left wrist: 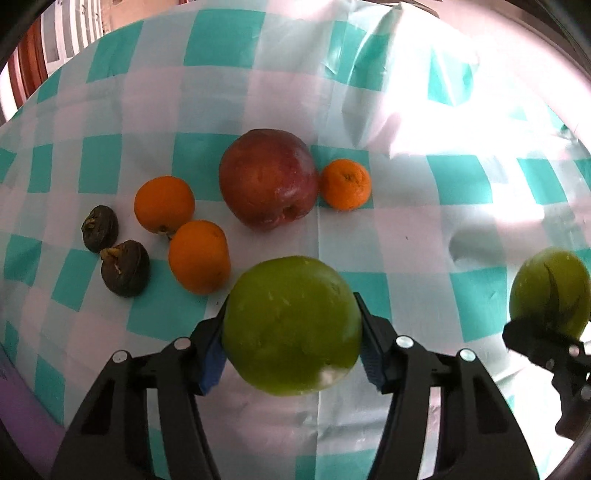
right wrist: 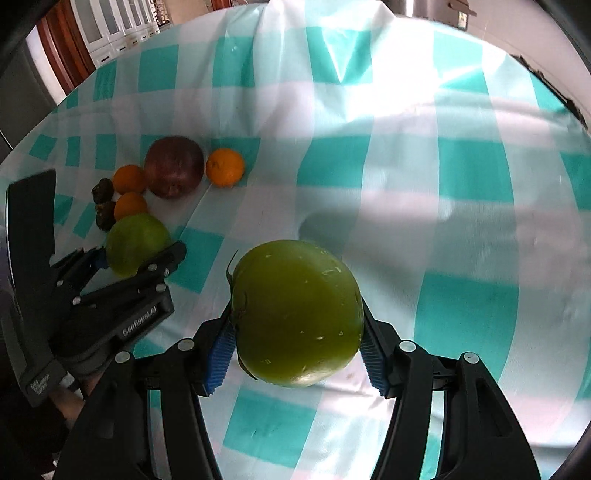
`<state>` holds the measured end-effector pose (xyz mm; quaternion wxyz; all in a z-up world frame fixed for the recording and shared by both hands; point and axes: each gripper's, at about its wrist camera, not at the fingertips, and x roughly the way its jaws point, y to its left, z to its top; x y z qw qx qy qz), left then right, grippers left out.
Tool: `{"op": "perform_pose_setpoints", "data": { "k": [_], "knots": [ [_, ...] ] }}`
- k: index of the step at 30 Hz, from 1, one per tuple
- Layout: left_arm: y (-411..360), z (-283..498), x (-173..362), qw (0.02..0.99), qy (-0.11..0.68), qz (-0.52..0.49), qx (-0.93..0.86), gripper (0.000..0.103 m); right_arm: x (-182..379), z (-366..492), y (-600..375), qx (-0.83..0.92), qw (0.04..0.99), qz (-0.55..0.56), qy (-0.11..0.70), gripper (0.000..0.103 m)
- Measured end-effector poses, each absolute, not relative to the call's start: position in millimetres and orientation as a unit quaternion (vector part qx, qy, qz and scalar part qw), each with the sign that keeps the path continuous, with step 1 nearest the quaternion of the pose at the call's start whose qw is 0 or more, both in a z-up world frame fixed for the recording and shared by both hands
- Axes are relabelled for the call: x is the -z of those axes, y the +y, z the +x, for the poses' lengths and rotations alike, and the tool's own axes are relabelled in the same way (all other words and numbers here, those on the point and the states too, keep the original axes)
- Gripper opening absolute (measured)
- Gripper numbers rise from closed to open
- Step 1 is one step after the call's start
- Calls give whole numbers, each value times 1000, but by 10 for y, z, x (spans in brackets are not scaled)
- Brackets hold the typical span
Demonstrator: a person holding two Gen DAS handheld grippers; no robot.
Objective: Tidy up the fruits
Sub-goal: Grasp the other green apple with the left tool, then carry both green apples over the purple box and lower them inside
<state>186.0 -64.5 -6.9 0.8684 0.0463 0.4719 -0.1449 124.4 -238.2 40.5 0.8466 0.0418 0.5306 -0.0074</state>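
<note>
My left gripper is shut on a green apple, held just above the checked tablecloth. My right gripper is shut on a second green apple; it also shows at the right edge of the left wrist view. Beyond the left gripper lie a large red apple, three oranges and two dark round fruits. The same group shows far left in the right wrist view, around the red apple.
The teal and white tablecloth has raised folds at the back. White cabinets and a wooden frame stand beyond the table's far left edge. The left gripper body sits left of the right one.
</note>
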Motion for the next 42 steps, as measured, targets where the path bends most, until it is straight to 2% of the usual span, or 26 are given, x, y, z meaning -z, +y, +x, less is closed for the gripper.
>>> {"op": "perform_pose_setpoints", "data": {
  "k": [13, 22, 30, 42],
  "knots": [
    [-388, 1132, -48, 850, 508, 52, 130, 60, -209, 872, -2167, -28, 821, 61, 566, 59],
    [-301, 372, -142, 842, 526, 58, 100, 60, -323, 412, -1964, -86, 821, 44, 563, 59],
    [-292, -237, -362, 845, 526, 50, 82, 60, -523, 3, -1979, -121, 824, 35, 552, 59],
    [-267, -848, -1146, 877, 469, 74, 75, 60, -1255, -546, -1744, -188, 851, -47, 489, 59]
  ]
}}
